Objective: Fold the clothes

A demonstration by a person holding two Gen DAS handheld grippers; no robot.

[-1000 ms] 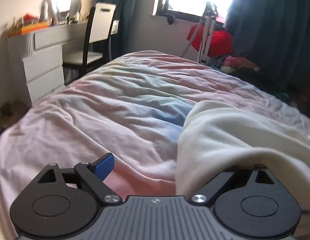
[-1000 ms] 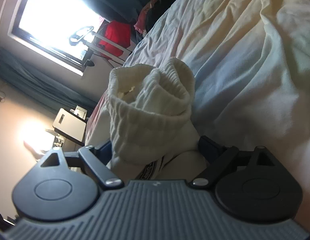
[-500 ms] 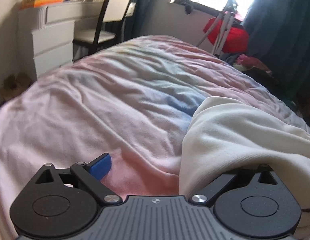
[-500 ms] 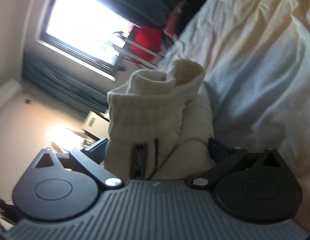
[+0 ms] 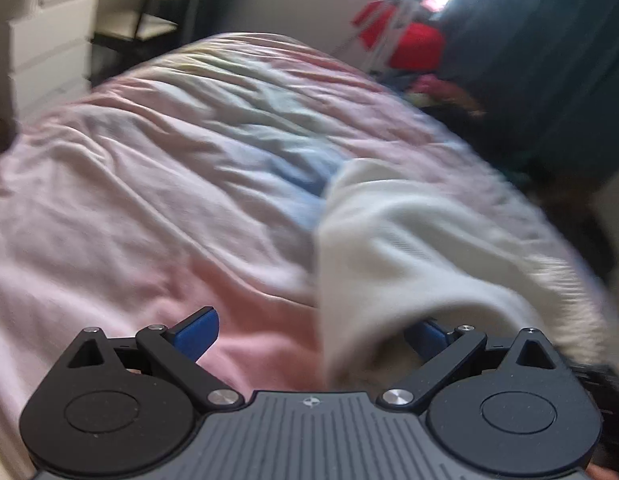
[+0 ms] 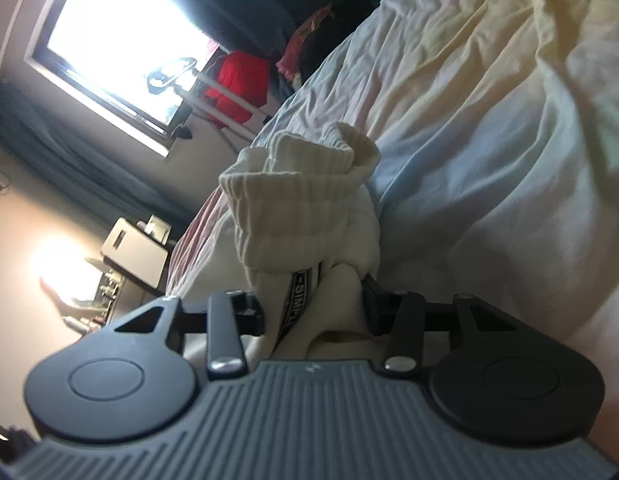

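Observation:
A cream sweatshirt [image 5: 421, 248] lies on the pink and blue duvet [image 5: 149, 184]. My left gripper [image 5: 313, 332] is open, low over the bed, and the garment's near edge drapes between its blue pads [image 5: 197, 330], against the right one. In the right wrist view, my right gripper [image 6: 313, 300] is shut on a bunched part of the cream sweatshirt [image 6: 301, 208], near its ribbed band and neck label. That view is rolled sideways.
A white chest of drawers [image 5: 41, 40] and a chair [image 5: 157, 20] stand beyond the bed's left side. A red bag on a stand [image 5: 405, 44] and dark curtains [image 5: 549, 60] are by the window [image 6: 125, 44]. A pile of clothes [image 5: 445, 96] lies past the bed.
The right gripper's jaws have closed tighter on the bunched sweatshirt and the view has rolled. The left gripper has tilted down and moved, its view now blurred; the garment's edge sits further between its pads.

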